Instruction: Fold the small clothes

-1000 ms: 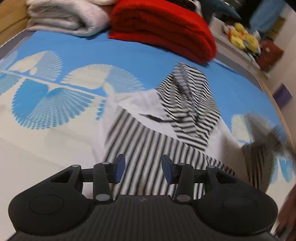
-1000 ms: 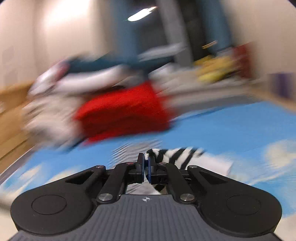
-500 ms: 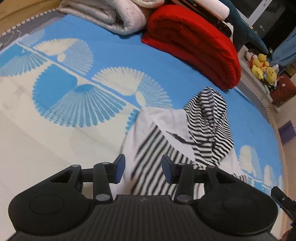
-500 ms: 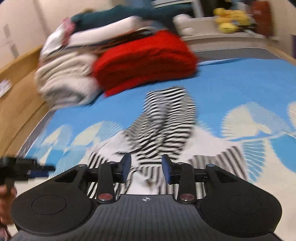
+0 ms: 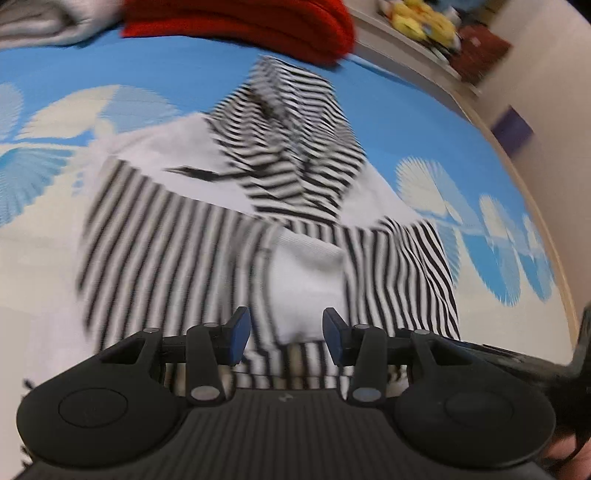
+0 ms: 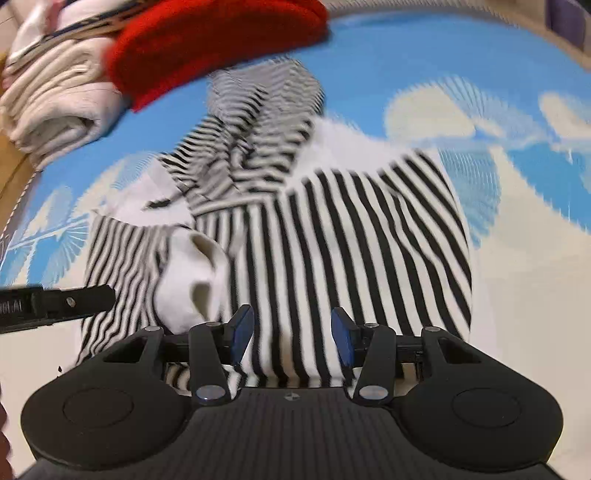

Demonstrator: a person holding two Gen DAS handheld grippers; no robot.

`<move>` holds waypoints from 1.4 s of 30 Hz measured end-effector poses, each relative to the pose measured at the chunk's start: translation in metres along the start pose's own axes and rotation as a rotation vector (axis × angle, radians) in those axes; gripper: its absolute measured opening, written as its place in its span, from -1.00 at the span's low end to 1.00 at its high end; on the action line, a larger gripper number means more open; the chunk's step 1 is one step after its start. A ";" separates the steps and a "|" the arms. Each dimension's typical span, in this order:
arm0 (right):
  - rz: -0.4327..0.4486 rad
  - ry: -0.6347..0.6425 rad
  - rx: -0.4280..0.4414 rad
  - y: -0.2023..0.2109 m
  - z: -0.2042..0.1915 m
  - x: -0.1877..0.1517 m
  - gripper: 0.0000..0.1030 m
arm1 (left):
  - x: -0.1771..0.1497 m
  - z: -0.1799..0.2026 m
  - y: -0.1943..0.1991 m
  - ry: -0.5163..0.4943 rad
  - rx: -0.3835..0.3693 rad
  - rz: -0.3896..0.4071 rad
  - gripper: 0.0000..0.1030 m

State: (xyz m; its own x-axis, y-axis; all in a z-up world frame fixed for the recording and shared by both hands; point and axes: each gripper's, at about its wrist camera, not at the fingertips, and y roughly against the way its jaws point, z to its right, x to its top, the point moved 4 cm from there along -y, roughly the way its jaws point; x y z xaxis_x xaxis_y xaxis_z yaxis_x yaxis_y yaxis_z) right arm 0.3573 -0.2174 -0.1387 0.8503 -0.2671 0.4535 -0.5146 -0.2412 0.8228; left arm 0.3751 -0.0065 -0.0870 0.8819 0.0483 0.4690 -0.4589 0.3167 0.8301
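A small black-and-white striped hooded top (image 5: 177, 251) lies flat on the blue and white patterned bedspread (image 5: 406, 122), its hood (image 5: 295, 147) pointing toward the far side. A white cuff (image 5: 306, 280) rests on the striped body. My left gripper (image 5: 286, 336) hovers open just above the near hem, nothing between its fingers. In the right wrist view the same top (image 6: 351, 240) and cuff (image 6: 192, 273) show. My right gripper (image 6: 291, 334) hangs over the near hem, its jaws opening and holding nothing. The left gripper's finger (image 6: 55, 299) enters from the left.
A folded red blanket (image 6: 207, 48) and a cream folded blanket (image 6: 55, 96) lie past the hood. Yellow soft toys (image 5: 421, 22) sit on a ledge beyond. The bed's wooden edge (image 5: 517, 166) curves along the right, with a purple box (image 5: 513, 127) past it.
My right gripper was shut on striped fabric held up high; it has let go and sunk toward the top. The left gripper has come lower and nearer over the hem, still open.
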 end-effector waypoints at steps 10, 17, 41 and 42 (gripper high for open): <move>-0.096 -0.058 0.045 -0.007 0.020 -0.009 0.02 | -0.004 0.032 -0.038 -0.076 0.072 -0.018 0.28; -0.109 -0.066 0.046 -0.014 0.019 -0.007 0.06 | -0.007 0.027 -0.047 -0.122 0.180 -0.038 -0.66; 0.001 -0.275 -0.172 -0.011 0.070 0.007 0.06 | -0.001 -0.140 0.008 0.582 0.115 -0.004 0.01; 0.010 -0.288 -0.193 -0.010 0.074 0.008 0.02 | -0.004 -0.141 0.005 0.599 0.121 -0.008 0.03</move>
State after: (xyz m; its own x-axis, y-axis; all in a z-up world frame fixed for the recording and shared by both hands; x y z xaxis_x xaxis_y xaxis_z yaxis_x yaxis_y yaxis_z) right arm 0.3606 -0.2862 -0.1688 0.7649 -0.5279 0.3690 -0.4690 -0.0638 0.8809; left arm 0.3845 0.1289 -0.1275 0.7773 0.5814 0.2405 -0.4299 0.2116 0.8777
